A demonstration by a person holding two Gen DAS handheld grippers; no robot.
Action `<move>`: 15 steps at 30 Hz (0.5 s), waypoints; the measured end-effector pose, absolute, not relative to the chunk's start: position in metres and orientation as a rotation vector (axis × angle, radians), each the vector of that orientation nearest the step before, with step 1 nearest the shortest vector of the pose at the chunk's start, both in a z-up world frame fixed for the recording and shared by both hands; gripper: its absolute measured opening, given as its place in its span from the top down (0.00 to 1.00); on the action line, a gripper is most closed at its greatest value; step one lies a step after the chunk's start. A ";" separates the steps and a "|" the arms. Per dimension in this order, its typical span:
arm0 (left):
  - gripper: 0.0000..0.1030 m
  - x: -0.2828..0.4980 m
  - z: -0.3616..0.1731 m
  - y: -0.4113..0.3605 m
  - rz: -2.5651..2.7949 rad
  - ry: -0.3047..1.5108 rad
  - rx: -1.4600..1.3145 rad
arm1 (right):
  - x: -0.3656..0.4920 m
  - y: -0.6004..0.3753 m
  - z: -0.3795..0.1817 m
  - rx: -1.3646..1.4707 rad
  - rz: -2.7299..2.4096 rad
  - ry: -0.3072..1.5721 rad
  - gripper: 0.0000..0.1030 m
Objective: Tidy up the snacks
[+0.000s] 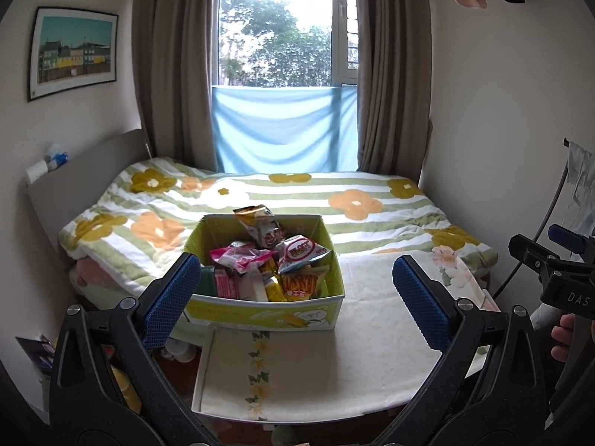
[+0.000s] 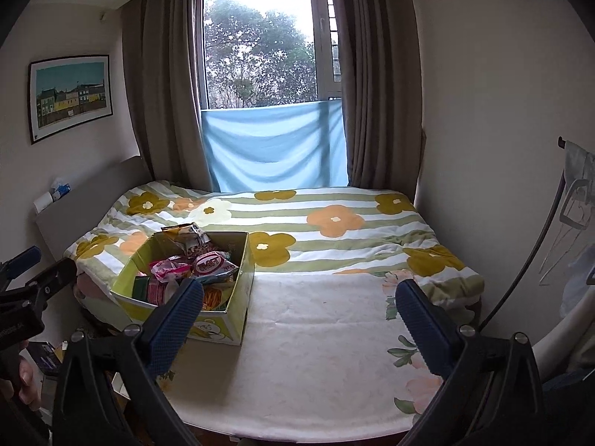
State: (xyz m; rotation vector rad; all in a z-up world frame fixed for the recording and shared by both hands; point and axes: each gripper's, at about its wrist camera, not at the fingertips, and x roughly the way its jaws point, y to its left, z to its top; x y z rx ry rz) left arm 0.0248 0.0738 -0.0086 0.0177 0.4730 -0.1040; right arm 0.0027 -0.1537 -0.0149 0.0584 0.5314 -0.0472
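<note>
Green cardboard box (image 1: 266,312) full of snack packets (image 1: 267,260) sits on the bed (image 1: 372,334), near its foot. Left gripper (image 1: 297,297) and right gripper (image 2: 297,319) both spread wide, holding nothing.

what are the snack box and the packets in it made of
The snack box looks like thin printed cardboard: flat folded walls, plain brown inside, a matte yellow-green cartoon print outside. The packets look like glossy plastic or foil film: they are crinkled, brightly printed and catch the light. The topmost one seems metallic gold.
</note>
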 end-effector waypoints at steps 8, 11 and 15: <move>0.00 0.025 -0.010 0.073 -0.108 0.472 0.016 | 0.006 -0.149 -0.015 0.047 -0.059 0.529 0.00; 0.00 0.026 -0.010 0.071 -0.109 0.476 0.015 | 0.006 -0.148 -0.016 0.047 -0.061 0.530 0.00; 0.00 0.027 -0.011 0.071 -0.110 0.481 0.013 | 0.006 -0.148 -0.016 0.045 -0.065 0.531 0.00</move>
